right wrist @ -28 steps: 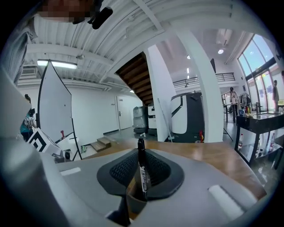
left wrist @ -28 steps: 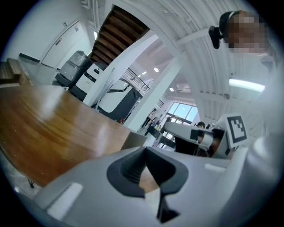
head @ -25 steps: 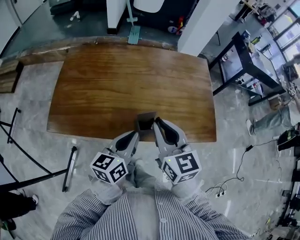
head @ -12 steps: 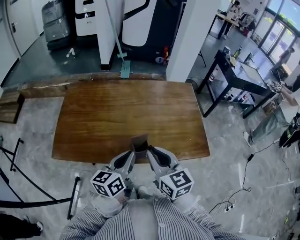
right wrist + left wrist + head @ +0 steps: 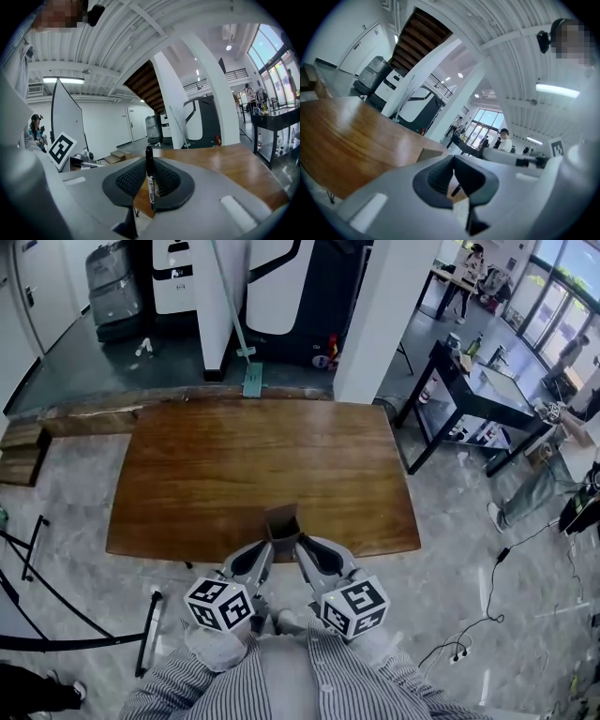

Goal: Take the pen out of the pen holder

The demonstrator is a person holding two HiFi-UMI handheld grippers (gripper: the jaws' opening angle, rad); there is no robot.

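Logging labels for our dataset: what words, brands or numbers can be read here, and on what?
On the pen in the right hand-held gripper: barrel print, too small to read.
On the left cube and right cube: square marker patterns, no words.
On the white machine behind the table: dark label, too blurred.
Nothing legible to quote.

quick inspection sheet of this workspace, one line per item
surface: wooden table
job's things: pen holder at the near edge; pen upright
clutter: nothing seen
grippers: right gripper shut on pen; left gripper fingers together, nothing held
cables: floor cable to the right
surroundings: black side table, pillar, people far off
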